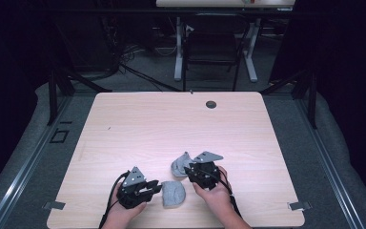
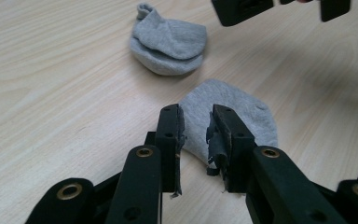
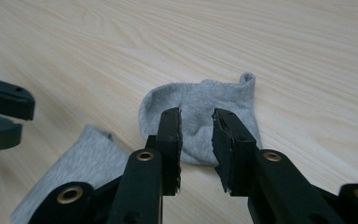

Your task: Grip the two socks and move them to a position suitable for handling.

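Socks, two of them, small and grey, lie near the front edge of the pale wooden surface point(image 1: 138, 119), close together but apart. The flatter sock point(image 2: 228, 116) rests just ahead of the left tongs point(image 2: 195, 135), which hover low over its near edge with the jaws parted a little; nothing is pinched between them, the cloth only showing through the gap. The bunched sock point(image 3: 200, 116), folded over with its cuff sticking up at one end, sits just ahead of the right tongs point(image 3: 196, 140), whose jaws are likewise partly open and empty, standing above its near edge. In the high view the left tongs point(image 1: 152, 188) point toward the flatter sock point(image 1: 173, 194) at their right, and the right tongs point(image 1: 190, 169) toward the bunched sock point(image 1: 181, 164) at their left. Each hand has its own sock nearest, so the next grasp probably means a short drop straight ahead for either.
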